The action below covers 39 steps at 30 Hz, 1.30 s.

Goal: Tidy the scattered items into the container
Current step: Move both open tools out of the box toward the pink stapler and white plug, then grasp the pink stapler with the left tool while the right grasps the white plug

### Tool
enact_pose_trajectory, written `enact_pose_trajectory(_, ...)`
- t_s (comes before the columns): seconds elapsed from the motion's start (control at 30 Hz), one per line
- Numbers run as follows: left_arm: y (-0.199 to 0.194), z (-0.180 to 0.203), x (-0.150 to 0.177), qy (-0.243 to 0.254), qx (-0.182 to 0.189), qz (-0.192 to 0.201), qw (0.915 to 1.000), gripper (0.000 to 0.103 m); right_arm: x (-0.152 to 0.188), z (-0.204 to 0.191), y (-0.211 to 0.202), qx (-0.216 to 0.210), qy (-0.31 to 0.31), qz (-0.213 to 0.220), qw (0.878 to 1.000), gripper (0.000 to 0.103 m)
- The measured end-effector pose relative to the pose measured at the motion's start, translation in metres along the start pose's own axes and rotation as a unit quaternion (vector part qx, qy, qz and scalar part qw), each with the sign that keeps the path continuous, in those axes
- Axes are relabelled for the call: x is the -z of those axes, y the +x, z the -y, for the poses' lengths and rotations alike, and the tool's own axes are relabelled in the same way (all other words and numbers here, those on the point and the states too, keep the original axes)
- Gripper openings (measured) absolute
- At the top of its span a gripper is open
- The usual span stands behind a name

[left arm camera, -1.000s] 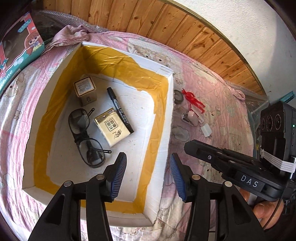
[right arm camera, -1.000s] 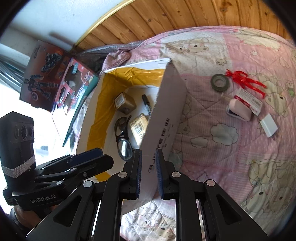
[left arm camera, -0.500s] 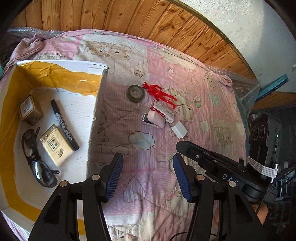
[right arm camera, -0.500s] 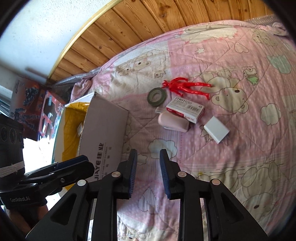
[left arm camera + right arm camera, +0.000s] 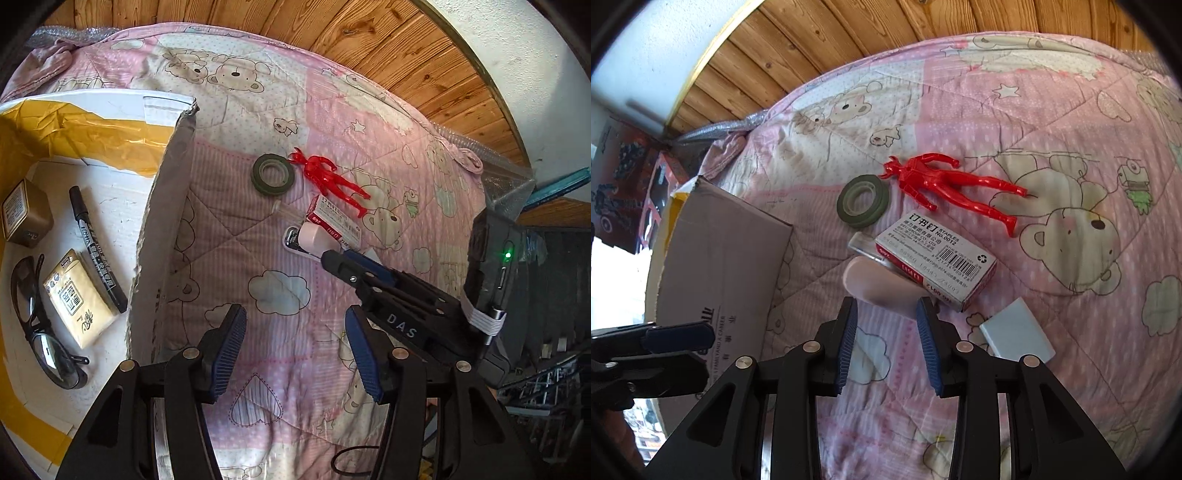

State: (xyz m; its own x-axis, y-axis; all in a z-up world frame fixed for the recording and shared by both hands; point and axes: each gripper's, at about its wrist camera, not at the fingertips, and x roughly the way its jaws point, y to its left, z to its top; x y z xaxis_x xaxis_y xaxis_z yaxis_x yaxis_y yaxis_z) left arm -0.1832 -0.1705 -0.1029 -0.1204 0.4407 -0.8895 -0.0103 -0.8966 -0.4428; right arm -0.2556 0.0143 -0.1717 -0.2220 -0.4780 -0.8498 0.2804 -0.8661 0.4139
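Observation:
The cardboard box point(image 5: 162, 221), white inside with yellow tape, lies at the left on the pink quilt. In it are glasses point(image 5: 37, 332), a tissue pack point(image 5: 79, 299), a black marker point(image 5: 96, 251) and a small brown box point(image 5: 24, 214). Right of it lie a green tape roll point(image 5: 862, 199), a red toy figure point(image 5: 945, 184), a staples box point(image 5: 938, 258), a pink stapler point(image 5: 879, 284) and a small white block point(image 5: 1015, 332). My right gripper point(image 5: 886, 317) is open, its tips on either side of the stapler's near end. My left gripper point(image 5: 293, 332) hangs open over bare quilt.
The box's outer wall point(image 5: 720, 258) stands left of the right gripper. A wooden headboard point(image 5: 369, 48) runs behind the bed. Colourful toy boxes point(image 5: 624, 177) lean at the far left. Bubble wrap point(image 5: 506, 184) lies at the bed's right edge.
Both grippers swung from over the box to the scattered items. The right gripper opened wider and came down close to the pink stapler. The left gripper stayed open.

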Motion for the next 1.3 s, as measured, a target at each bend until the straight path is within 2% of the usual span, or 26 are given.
enact_pose_trajectory(0.13,0.012,0.002,-0.010,-0.001,0.008,-0.003,1.0000,0.057,-0.002,0.003,0.013,-0.008,-0.005,0.001,1.000,0.043)
enact_pose_trajectory(0.23,0.022,-0.001,-0.016,-0.010,0.006,-0.006,0.9999,0.057,0.001,0.009,0.025,-0.027,0.034,-0.017,0.999,0.042)
enact_pose_trajectory(0.3,0.024,-0.003,-0.020,-0.015,0.010,0.001,0.9998,0.057,0.006,0.012,0.023,-0.065,0.081,-0.018,0.994,0.042)
enact_pose_trajectory(0.37,0.024,-0.005,-0.025,-0.020,0.018,0.006,0.9996,0.058,0.015,0.010,0.022,-0.134,0.133,-0.027,0.982,0.042)
enact_pose_trajectory(0.4,0.027,-0.004,-0.027,-0.018,0.017,0.004,0.9997,0.058,0.020,0.006,0.022,-0.149,0.141,-0.028,0.978,0.042)
enact_pose_trajectory(0.5,0.035,0.004,-0.029,-0.001,0.001,0.002,1.0000,0.058,0.029,0.002,0.019,-0.147,0.144,-0.030,0.978,0.042)
enact_pose_trajectory(0.57,0.043,0.007,-0.030,0.004,-0.006,-0.003,1.0000,0.059,0.033,0.008,0.010,-0.127,0.141,-0.024,0.981,0.042)
enact_pose_trajectory(0.67,0.057,0.008,-0.031,-0.001,-0.019,-0.001,0.9998,0.059,0.037,0.016,-0.016,-0.074,0.111,-0.003,0.991,0.042)
enact_pose_trajectory(0.77,0.073,0.010,-0.032,0.010,-0.049,0.004,0.9988,0.059,0.039,0.024,-0.044,-0.017,0.073,0.028,0.997,0.042)
enact_pose_trajectory(0.87,0.089,0.010,-0.032,0.023,-0.072,0.003,0.9971,0.059,0.038,0.033,-0.059,0.042,0.038,0.051,0.997,0.043)
enact_pose_trajectory(0.93,0.098,0.009,-0.032,0.028,-0.083,0.005,0.9962,0.059,0.035,0.038,-0.056,0.073,0.012,0.049,0.996,0.044)
enact_pose_trajectory(1.0,0.106,0.006,-0.031,0.034,-0.098,0.009,0.9945,0.059,0.029,0.039,-0.046,0.089,-0.014,0.042,0.995,0.044)
enact_pose_trajectory(1.1,0.108,0.011,-0.027,0.061,-0.110,0.036,0.9914,0.060,0.024,0.041,-0.025,0.114,-0.051,0.027,0.992,0.045)
enact_pose_trajectory(1.23,0.109,0.015,-0.019,0.093,-0.122,0.070,0.9856,0.061,0.025,0.046,-0.011,0.123,-0.073,0.014,0.990,0.045)
enact_pose_trajectory(1.27,0.108,0.014,-0.016,0.100,-0.128,0.078,0.9837,0.056,0.025,0.045,-0.011,0.124,-0.077,0.017,0.989,0.044)
enact_pose_trajectory(1.3,0.107,0.013,-0.014,0.104,-0.138,0.085,0.9812,0.044,0.025,0.046,-0.012,0.123,-0.075,0.018,0.989,0.043)
